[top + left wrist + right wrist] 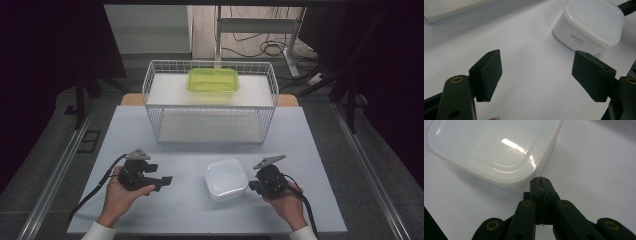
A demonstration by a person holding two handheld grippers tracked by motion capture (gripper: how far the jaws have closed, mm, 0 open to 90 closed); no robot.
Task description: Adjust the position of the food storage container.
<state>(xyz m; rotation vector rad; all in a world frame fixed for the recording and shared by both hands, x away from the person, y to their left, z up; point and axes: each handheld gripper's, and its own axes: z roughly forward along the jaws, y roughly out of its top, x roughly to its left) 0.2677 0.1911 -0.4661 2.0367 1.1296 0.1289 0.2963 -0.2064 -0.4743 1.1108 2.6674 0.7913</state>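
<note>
High view: white lidded box (226, 179) set on counter (165, 205) before wire basket (210, 100). Left tongs (536, 75) spread wide, empty; right tongs (541, 185) pressed shut, empty, at box rim. Risk judged: box nudged aside by closed tips, lid popped.

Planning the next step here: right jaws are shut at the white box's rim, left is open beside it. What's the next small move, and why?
Probably nudge the right gripper against the white container to steady it. Its jaws are shut, tips right at the lid's rim, so it can push but not grasp. The left gripper stands open, aimed at the box's opposite side with bare table between, nothing held.
</note>
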